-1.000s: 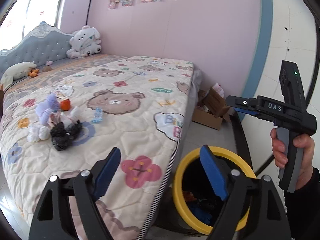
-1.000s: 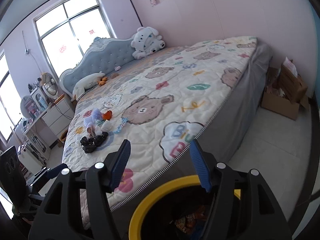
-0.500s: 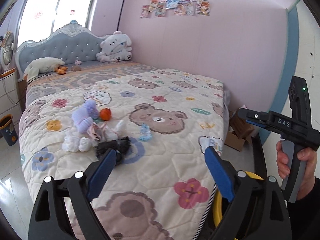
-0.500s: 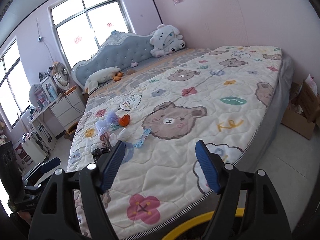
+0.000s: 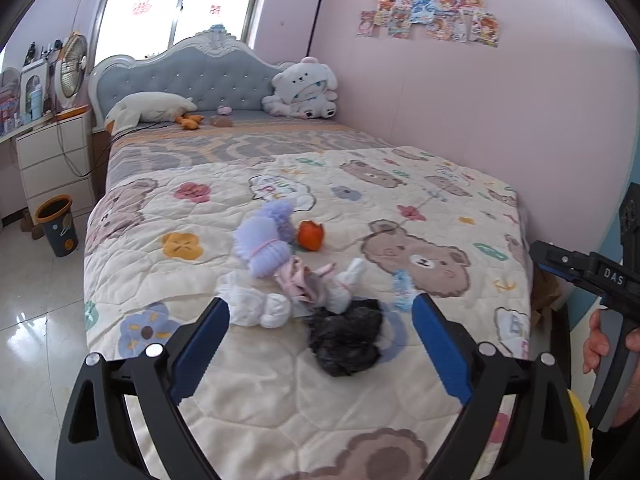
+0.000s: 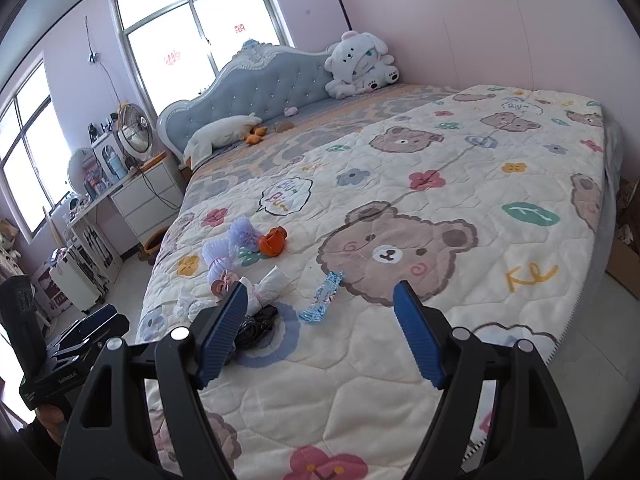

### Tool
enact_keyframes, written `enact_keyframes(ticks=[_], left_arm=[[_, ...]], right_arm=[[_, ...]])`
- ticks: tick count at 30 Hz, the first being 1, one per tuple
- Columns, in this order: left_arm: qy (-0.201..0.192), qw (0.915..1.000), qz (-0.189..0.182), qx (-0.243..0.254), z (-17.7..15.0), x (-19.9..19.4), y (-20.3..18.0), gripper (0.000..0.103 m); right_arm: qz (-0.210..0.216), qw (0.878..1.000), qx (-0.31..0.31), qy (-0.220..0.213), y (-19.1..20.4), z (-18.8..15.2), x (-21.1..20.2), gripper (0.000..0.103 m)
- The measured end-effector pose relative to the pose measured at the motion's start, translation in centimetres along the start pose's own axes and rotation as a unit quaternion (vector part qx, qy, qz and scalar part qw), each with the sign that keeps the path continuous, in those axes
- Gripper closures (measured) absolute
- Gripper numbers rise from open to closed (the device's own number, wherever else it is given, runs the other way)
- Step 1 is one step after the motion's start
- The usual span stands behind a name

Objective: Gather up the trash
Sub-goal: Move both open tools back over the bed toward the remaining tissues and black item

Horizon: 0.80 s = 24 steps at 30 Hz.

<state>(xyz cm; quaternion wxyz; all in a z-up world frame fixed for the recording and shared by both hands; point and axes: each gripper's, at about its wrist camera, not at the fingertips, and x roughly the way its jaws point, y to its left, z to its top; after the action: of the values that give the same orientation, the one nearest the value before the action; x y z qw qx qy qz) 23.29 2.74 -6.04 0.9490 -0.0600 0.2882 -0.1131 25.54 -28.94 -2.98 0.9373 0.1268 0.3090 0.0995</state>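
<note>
Both grippers hang wide open and empty, the left gripper (image 5: 320, 344) right over the black bag (image 5: 346, 336), the right gripper (image 6: 320, 332) just behind the blue wrapper (image 6: 322, 298).

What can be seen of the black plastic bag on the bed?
The black plastic bag is a crumpled, glossy thin-film wad lying loose on the bear-print quilt, at the near edge of the trash pile. White crumpled tissue lies just beside it. The open left claw frames it without touching; nothing grips it.
</note>
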Motion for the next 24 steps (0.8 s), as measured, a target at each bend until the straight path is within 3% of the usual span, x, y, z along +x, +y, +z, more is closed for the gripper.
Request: enact_keyframes(ticks=[11,24], left_arm=[[0.035,0.9982,0.039,-0.031,-0.9,4.7,4.6,0.014],[0.061,0.9966,0.039,-0.04,-1.2,8.9,6.8,0.014]], right_arm=[[0.002,0.999,-0.007,0.047,1.6,0.5,8.0,0.031],[-0.024,0.995,-0.004,0.094,1.2,-0.4,15.1,0.031]])
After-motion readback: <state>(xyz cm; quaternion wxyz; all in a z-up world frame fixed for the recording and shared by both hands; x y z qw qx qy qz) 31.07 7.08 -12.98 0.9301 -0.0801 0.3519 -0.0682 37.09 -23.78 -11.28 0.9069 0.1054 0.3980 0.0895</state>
